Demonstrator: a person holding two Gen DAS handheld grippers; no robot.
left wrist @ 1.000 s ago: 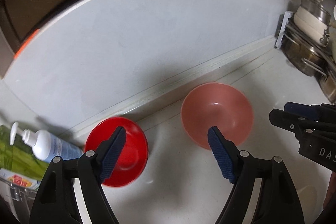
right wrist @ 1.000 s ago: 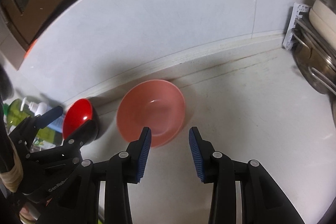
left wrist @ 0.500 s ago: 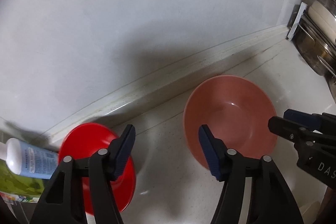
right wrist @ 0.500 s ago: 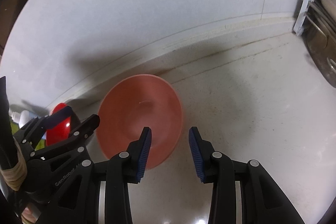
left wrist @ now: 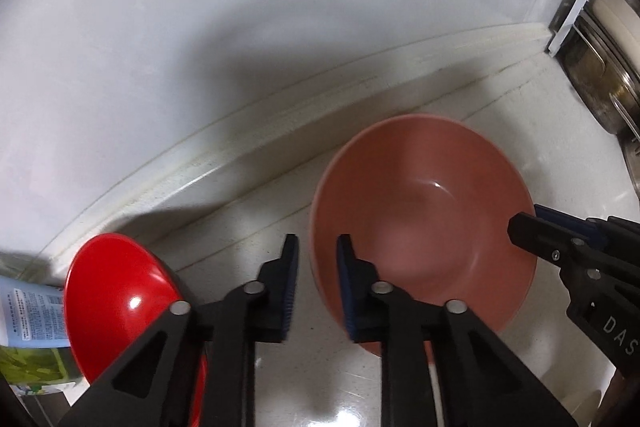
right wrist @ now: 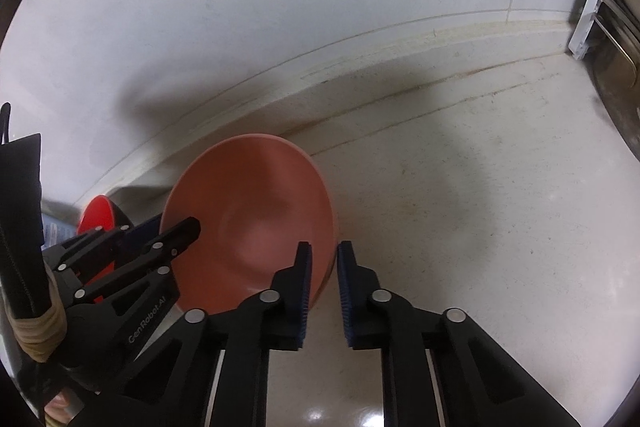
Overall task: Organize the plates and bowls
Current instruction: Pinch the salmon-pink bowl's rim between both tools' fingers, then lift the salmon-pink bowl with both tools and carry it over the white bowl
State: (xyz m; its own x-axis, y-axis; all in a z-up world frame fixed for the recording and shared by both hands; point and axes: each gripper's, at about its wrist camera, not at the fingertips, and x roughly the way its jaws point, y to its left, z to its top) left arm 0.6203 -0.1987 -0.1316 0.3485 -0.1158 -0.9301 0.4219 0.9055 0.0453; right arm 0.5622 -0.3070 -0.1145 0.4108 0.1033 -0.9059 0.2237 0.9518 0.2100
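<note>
Your pink bowl (left wrist: pixel 424 227) is sitting on the desk (right wrist: pixel 480 207) near the back wall; both tongs, left (left wrist: pixel 318 283) and right (right wrist: pixel 323 287), are straddling its opposite rims, narrowed, not clamping. The red bowl (left wrist: pixel 116 303) is crowding the left; open desk is lying rightward

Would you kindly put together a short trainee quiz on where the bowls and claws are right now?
1. True or false: the red bowl stands on the countertop left of the pink bowl, apart from it.
2. The left claw and the right claw each straddle the rim of: A the pink bowl; B the red bowl; C neither.
3. What is inside the pink bowl?
Key: 1 true; 2 A; 3 nothing.
</note>
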